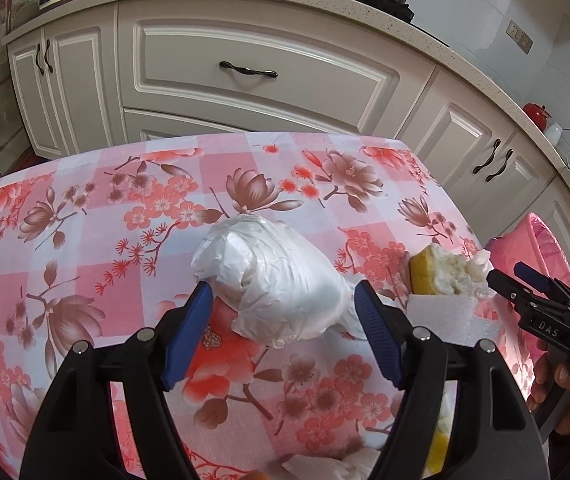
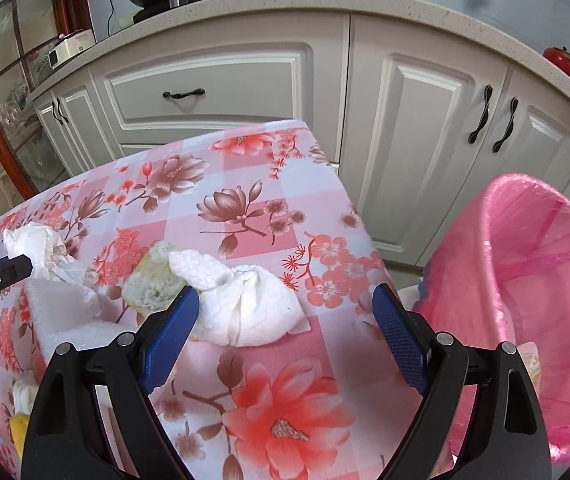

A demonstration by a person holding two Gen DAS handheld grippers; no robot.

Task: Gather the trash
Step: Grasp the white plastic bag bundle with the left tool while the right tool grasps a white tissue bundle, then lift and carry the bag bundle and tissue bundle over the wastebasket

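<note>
I see the tabletop (image 1: 85,240) under a pink checked cloth with red and brown flowers, standing in front of white kitchen cabinets (image 1: 261,72). Off its right edge stands the bin (image 2: 525,264), lined with a pink bag, its mouth open toward my right-hand camera.

The trash lies in a loose cluster near that edge of the tabletop. Largest is the crumpled white plastic bag (image 1: 281,284), which sits between the blue pads of my left tool (image 1: 283,300); the pads stand apart on either side of it and I cannot see them pressing on it. Just to its right are a flat white foam sheet (image 1: 445,316) and a torn yellow sponge (image 1: 437,268).

My right tool (image 2: 285,300) has its pads wide apart over the cloth, gripping nothing, with a knotted white foam wrap (image 2: 253,308) just beyond its left pad, which overlaps the wrap's near edge.
</note>
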